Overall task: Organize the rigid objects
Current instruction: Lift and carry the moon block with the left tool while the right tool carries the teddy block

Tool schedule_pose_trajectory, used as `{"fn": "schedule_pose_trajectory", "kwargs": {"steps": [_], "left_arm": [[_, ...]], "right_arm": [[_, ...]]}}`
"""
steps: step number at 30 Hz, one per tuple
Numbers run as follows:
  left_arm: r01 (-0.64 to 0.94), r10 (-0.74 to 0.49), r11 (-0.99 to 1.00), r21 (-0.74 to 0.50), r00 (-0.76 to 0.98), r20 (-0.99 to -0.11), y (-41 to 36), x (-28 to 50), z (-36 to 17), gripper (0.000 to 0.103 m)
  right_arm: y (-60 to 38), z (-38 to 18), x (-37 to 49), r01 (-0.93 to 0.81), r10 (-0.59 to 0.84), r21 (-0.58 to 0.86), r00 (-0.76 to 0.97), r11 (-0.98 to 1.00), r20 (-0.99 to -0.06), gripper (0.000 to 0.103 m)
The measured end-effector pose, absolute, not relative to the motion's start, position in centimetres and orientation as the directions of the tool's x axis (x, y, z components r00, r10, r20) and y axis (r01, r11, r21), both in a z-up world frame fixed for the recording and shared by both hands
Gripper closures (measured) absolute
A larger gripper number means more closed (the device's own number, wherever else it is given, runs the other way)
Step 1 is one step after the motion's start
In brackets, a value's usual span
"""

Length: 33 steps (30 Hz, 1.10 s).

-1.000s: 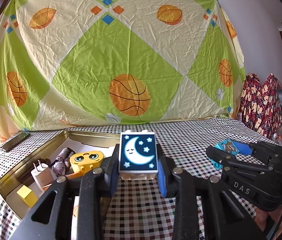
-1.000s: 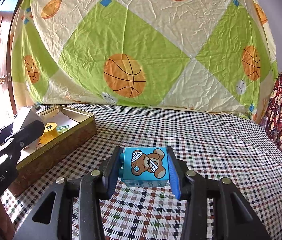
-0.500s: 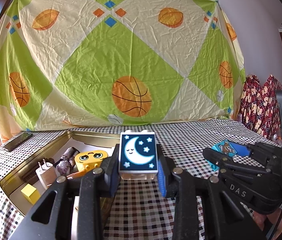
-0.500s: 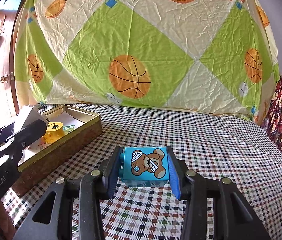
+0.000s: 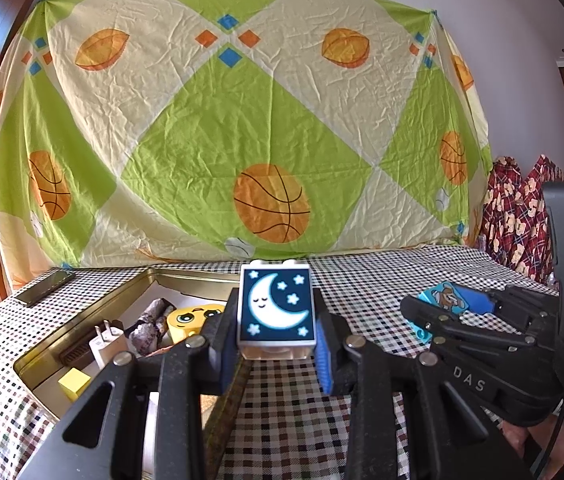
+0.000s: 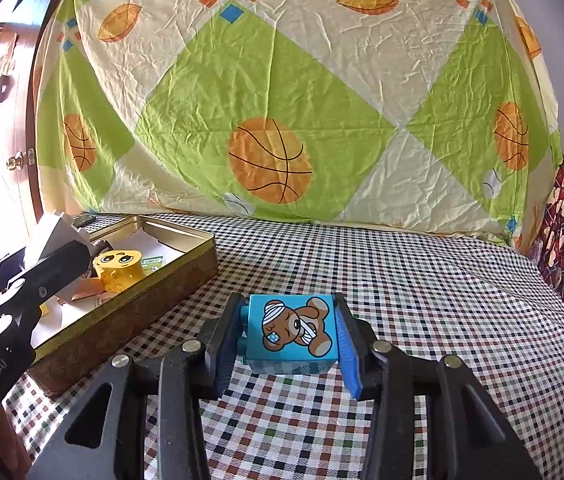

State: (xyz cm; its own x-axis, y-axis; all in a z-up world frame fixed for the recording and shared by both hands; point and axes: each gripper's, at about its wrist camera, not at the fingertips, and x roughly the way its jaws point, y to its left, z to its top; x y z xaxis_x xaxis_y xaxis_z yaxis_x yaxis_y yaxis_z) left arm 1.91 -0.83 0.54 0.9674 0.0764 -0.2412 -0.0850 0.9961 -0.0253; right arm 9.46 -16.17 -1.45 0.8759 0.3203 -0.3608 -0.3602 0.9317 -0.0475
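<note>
My left gripper is shut on a white block with a moon picture and holds it above the near right edge of the gold tin. My right gripper is shut on a blue block with a bandaged bear above the checked tablecloth, right of the tin. The bear block also shows in the left wrist view. The moon block shows at the left of the right wrist view.
The tin holds a yellow face block, a white plug adapter, a small yellow cube and a dark wrapped piece. A phone lies at the table's far left. A basketball-print sheet hangs behind the table.
Both grippers have risen a little, keeping their blocks. The tin and its contents sit lower and farther left in the views.
</note>
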Motion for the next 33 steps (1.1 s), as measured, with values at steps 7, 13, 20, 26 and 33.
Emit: {"fn": "schedule_pose_trajectory", "kwargs": {"steps": [7,13,20,26,33], "left_arm": [[-0.088,0.077,0.995,-0.041,0.970,-0.229,0.1,1.4,0.7,0.072],[-0.093,0.078,0.994,-0.057,0.971,-0.225,0.7,1.2,0.7,0.072],[-0.100,0.086,0.993,-0.059,0.974,-0.211,1.1,0.7,0.7,0.072],[-0.115,0.097,0.991,-0.075,0.974,-0.203,2.2,0.4,0.8,0.072],[-0.133,0.116,0.988,-0.079,0.974,-0.196,3.3,0.0,0.9,0.072]], "right_arm": [[-14.9,-1.3,8.8,-0.384,0.337,-0.076,0.876,0.920,-0.345,0.058],[-14.6,-1.1,8.7,-0.384,0.337,-0.081,0.878,0.920,-0.340,0.058],[-14.2,-1.1,8.7,-0.406,0.367,-0.055,0.869,0.912,-0.333,0.058],[-13.6,-0.9,8.3,-0.416,0.377,-0.066,0.871,0.907,-0.313,0.058],[-12.9,-0.9,8.1,-0.425,0.385,-0.073,0.870,0.902,-0.307,0.058]]}}
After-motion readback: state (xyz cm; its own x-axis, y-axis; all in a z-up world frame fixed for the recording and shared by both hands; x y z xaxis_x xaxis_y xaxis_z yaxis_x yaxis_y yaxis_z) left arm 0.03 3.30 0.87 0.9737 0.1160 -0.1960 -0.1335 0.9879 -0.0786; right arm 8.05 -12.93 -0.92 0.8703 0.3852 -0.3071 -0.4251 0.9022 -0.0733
